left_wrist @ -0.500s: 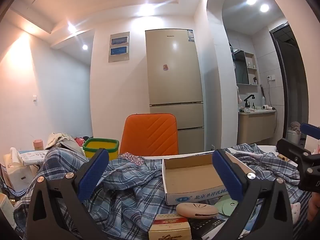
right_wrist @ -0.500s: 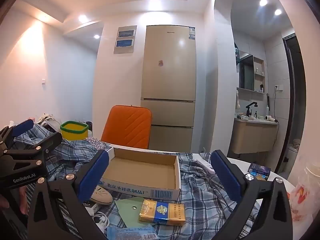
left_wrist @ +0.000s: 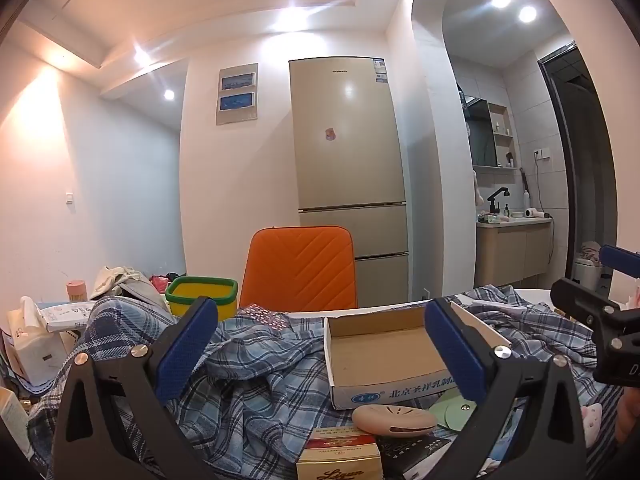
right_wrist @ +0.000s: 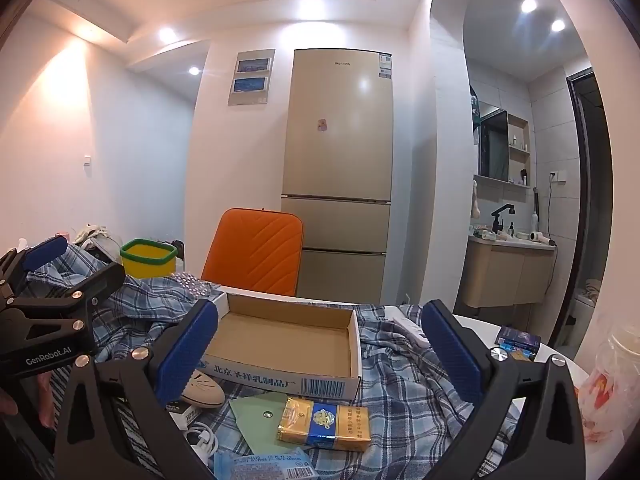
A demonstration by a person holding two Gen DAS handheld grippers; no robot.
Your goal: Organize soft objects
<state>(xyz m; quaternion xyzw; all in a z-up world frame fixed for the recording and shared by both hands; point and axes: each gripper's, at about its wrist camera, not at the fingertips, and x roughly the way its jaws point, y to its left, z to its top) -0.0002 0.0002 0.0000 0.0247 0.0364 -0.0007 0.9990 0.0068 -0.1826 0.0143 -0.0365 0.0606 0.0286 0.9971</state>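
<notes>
Nothing is looking sorted yet: the left gripper point(left_wrist: 320, 356) and right gripper point(right_wrist: 318, 356) are hovering spread and empty while the plaid cloth point(right_wrist: 404, 392) is lying rumpled around the empty box point(right_wrist: 280, 340).

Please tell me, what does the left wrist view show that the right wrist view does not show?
Only the left wrist view shows the red and cream box and the white tissue pack. Only the right wrist view shows the gold and blue pack, the white cable and the dark blue box. Both show the empty cardboard box, the plaid shirt, the orange chair and the yellow basket.
</notes>
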